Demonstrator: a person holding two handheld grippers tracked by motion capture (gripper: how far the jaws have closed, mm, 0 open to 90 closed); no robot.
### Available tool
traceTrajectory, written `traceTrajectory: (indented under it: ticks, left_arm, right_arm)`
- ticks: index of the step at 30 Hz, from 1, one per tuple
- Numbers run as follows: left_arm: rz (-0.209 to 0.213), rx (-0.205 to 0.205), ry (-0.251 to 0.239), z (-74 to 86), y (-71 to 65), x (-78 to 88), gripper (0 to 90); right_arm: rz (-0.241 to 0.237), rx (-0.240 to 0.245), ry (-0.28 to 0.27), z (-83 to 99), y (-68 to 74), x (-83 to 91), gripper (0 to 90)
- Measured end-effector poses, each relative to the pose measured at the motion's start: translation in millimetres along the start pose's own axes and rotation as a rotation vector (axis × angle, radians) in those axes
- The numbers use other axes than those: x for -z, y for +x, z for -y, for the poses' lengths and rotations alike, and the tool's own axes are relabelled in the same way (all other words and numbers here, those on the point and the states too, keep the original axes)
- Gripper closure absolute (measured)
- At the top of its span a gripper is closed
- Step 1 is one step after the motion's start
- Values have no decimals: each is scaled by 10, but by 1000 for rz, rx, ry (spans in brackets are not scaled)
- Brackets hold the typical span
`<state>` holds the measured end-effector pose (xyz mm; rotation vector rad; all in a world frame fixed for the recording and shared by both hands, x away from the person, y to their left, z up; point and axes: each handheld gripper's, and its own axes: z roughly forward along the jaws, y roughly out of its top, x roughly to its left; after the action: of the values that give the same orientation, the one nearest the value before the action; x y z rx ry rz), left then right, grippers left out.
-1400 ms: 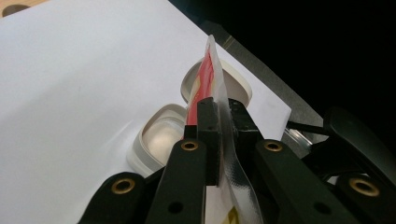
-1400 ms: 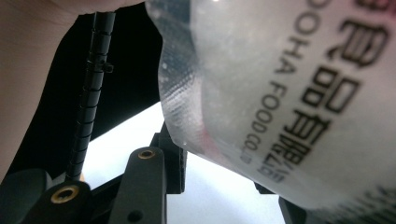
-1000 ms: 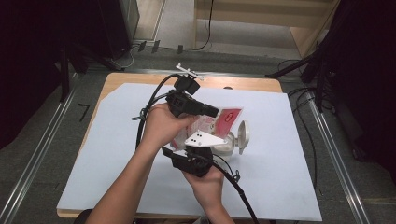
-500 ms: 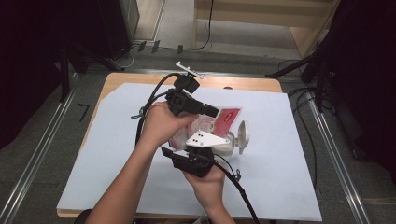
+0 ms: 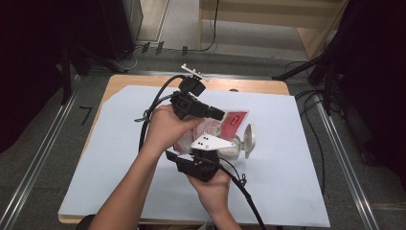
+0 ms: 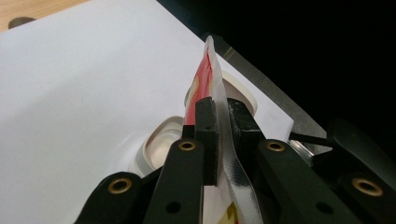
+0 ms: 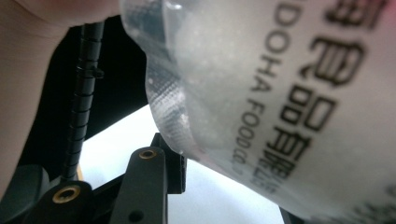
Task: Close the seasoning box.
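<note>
the left gripper (image 6: 219, 116) is clamped on the top edge of a red and clear bag (image 6: 211, 79); in the left gripper view its two black jaws meet on the thin film, which rises between them as a narrow strip, red on one face and clear on the other. in the high view this gripper (image 5: 215, 114) sits at the far side of the bag (image 5: 233, 120), its jaws pointing right, with the left hand (image 5: 165, 125) wrapped round its body.

the right gripper (image 5: 218, 143) comes in from the near side, its grey plate on top and the right hand (image 5: 213, 184) below it. in the right gripper view the bag (image 7: 289, 88) bulges close over the jaws, clear film with black printed letters on it (one jaw shows at the lower left, the other is hidden behind the bag), so the jaws stand part way apart around the bag's body, but i cannot tell whether the pads press on it.

the bag is held up off the table between the two grippers, near the middle of the white sheet (image 5: 297, 158). just to its right stands a white tub (image 5: 239, 148) with its round lid (image 5: 250, 139) tipped up on edge; in the left gripper view the tub (image 6: 156, 149) lies beyond the jaws, on the sheet. cables trail from both grippers to the left and to the near edge. the wooden table (image 5: 249, 85) shows along the far edge of the sheet.
</note>
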<state>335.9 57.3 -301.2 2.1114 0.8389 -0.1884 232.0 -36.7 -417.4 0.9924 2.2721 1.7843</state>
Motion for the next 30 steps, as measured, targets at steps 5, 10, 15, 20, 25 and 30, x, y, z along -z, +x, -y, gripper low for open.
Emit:
traceTrajectory:
  ticks: [5, 10, 15, 20, 25, 30]
  left_arm:
    - [-22, 0, -16, 12, -3, 44, 851]
    - [-32, 12, -18, 22, 27, 63, 852]
    - [-24, 16, -9, 20, 30, 48, 854]
    - [-24, 1, 3, 12, -34, -5, 854]
    - [-44, -8, 4, 8, -96, 7, 854]
    - [-42, 14, 13, 3, -47, 10, 854]
  right_arm:
    - [5, 17, 1, -15, 20, -21, 632]
    - [-14, 9, 20, -40, -7, -52, 639]
    - [-6, 21, 21, -26, 1, -45, 644]
    - [-43, -50, -4, 24, -36, -27, 646]
    - [-23, -18, -7, 26, 9, 8, 644]
    - [-2, 1, -2, 18, 44, 7, 651]
